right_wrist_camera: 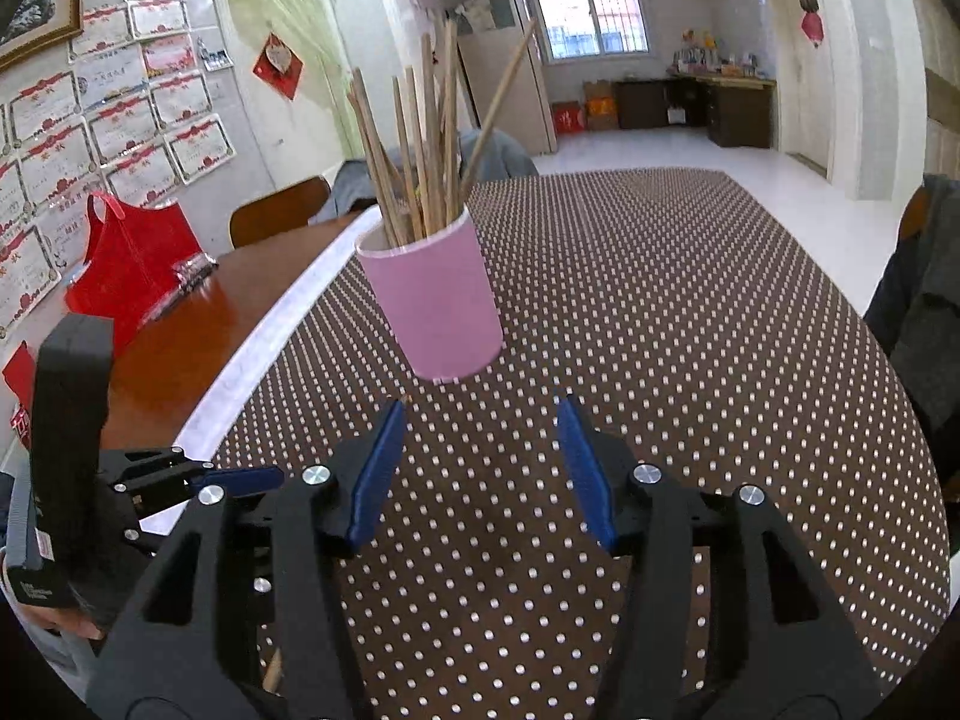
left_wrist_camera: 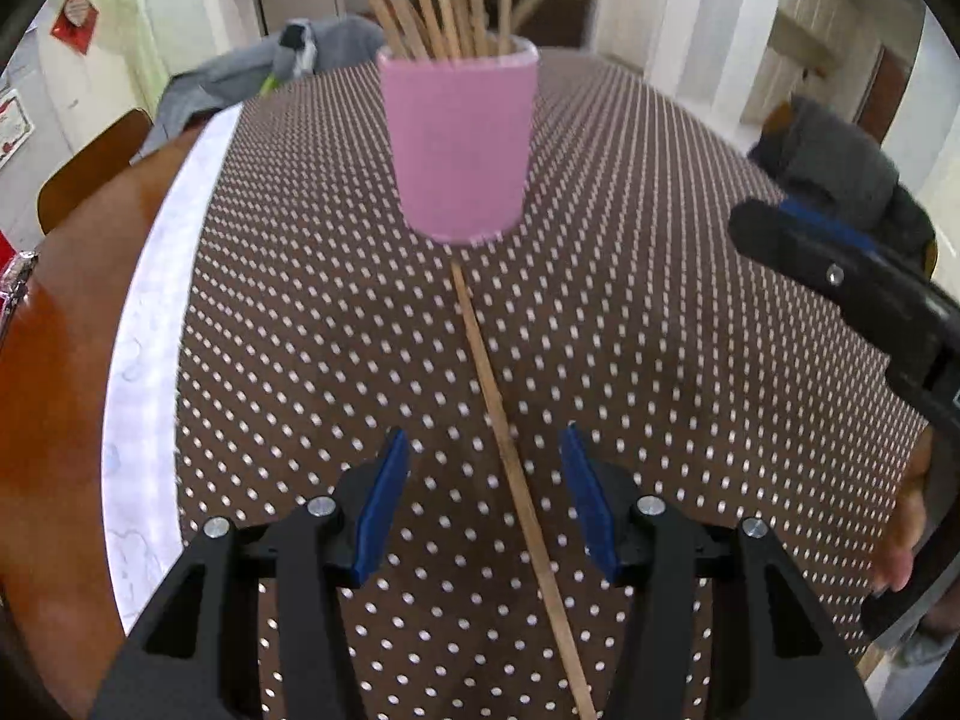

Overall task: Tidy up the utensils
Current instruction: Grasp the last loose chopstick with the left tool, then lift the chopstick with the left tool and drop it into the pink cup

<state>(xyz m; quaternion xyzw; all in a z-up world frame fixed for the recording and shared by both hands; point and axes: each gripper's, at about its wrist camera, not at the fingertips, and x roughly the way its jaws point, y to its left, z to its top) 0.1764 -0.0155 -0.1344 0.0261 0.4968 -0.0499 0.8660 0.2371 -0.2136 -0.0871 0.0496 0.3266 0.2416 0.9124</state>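
Left jaws: the left gripper [left_wrist_camera: 485,498] stands well apart, blue pads clear of the single thin wooden chopstick [left_wrist_camera: 510,456] lying between them; nothing gripped.
Right jaws: the right gripper [right_wrist_camera: 482,468] is spread about as wide, with only the brown white-dotted tablecloth [right_wrist_camera: 690,330] between its pads.
Chopstick axis: flat on the cloth, long axis running from the near edge away to the foot of the pink cylindrical cup [left_wrist_camera: 459,144].
Cup: upright on the cloth, filled with a bunch of wooden chopsticks [right_wrist_camera: 420,156] fanning upward.
Left view only: the full loose chopstick.
Right view only: red plastic bag [right_wrist_camera: 129,264] on the bare wooden table [right_wrist_camera: 198,324], certificates on the wall.
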